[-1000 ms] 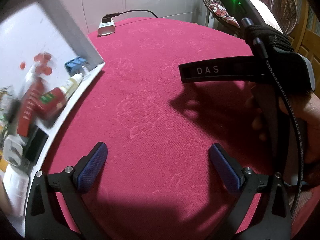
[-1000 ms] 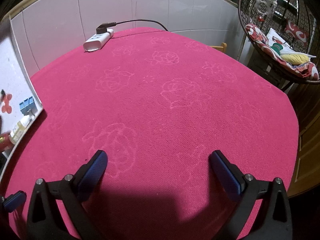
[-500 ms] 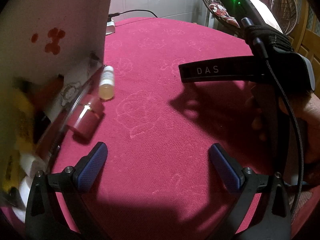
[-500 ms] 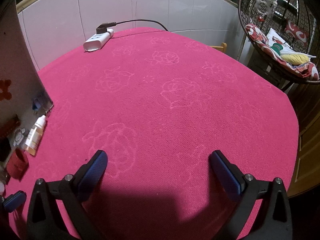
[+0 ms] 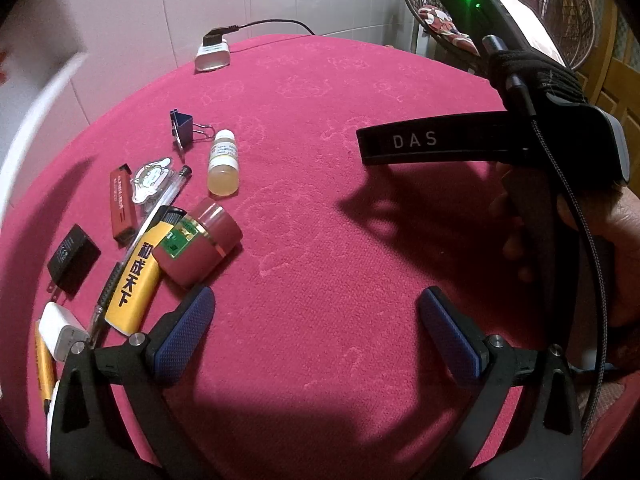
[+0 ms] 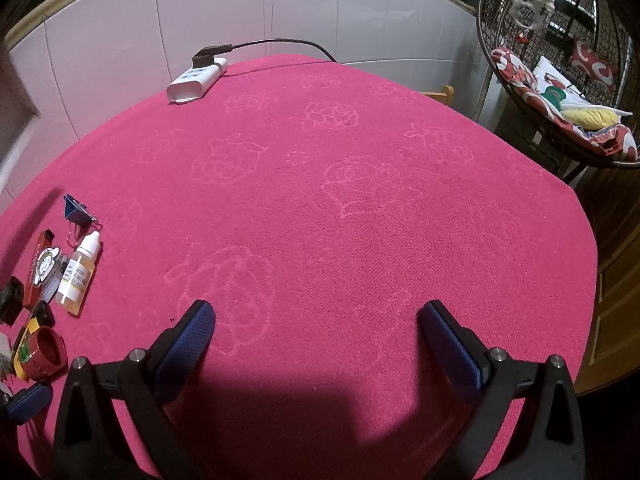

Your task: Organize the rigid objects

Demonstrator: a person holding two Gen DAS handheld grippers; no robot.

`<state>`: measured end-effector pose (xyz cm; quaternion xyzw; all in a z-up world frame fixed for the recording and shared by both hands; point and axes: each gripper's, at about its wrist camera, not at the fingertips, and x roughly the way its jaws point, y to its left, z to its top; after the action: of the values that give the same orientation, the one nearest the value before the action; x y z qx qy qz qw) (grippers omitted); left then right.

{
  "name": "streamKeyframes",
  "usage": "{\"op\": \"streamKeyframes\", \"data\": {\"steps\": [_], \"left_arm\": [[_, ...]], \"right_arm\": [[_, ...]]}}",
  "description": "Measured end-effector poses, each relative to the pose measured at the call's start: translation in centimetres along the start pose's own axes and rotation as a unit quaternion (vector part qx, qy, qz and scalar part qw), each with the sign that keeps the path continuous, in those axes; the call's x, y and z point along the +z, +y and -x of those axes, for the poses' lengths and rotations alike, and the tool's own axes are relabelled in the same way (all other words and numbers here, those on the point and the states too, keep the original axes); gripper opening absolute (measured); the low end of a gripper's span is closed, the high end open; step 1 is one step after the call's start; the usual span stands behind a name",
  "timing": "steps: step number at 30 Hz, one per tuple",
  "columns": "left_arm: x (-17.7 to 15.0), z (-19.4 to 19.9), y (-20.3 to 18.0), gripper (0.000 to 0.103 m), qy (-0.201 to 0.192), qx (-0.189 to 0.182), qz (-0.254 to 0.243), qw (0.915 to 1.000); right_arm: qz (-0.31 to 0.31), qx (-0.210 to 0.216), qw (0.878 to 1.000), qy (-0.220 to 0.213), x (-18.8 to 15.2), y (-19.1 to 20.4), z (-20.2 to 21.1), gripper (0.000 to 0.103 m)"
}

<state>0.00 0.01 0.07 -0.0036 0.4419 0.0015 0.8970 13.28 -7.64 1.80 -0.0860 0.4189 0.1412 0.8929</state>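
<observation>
Several small objects lie scattered on the red tablecloth at the left: a blue binder clip (image 5: pixel 183 129), a dropper bottle (image 5: pixel 223 163), a red lighter (image 5: pixel 121 202), a clear pen (image 5: pixel 168 194), a dark red jar (image 5: pixel 198 242), a yellow lighter (image 5: pixel 134 280), a black plug adapter (image 5: pixel 72 258) and a white charger (image 5: pixel 60 330). My left gripper (image 5: pixel 316 332) is open and empty, just right of the jar. My right gripper (image 6: pixel 318 340) is open and empty over bare cloth; the bottle (image 6: pixel 78 274) and clip (image 6: pixel 77 210) show at its left.
A white power strip (image 6: pixel 198 80) with a black cable lies at the table's far edge by the tiled wall. A blurred white tray (image 5: pixel 36 64) is lifted at the upper left. A hanging wicker chair (image 6: pixel 560 80) is at the right. The right gripper's body (image 5: pixel 540 152) fills the left view's right side.
The white tray has tipped and lifted away to the upper left, spilling its objects onto the cloth. Both grippers have stayed where they were.
</observation>
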Motion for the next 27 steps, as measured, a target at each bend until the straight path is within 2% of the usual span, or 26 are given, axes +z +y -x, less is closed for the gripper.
{"op": "streamKeyframes", "data": {"steps": [19,27], "left_arm": [[0.0,0.0,0.0,0.103,0.000,0.000,0.000,1.0000],[0.0,-0.1,0.1,0.103,0.001,0.000,0.000,1.0000]], "right_arm": [[0.002,0.004,1.000,0.000,0.0,0.0,0.2,0.103],[0.055,0.049,0.997,0.002,1.5,4.4,-1.4,0.103]]}}
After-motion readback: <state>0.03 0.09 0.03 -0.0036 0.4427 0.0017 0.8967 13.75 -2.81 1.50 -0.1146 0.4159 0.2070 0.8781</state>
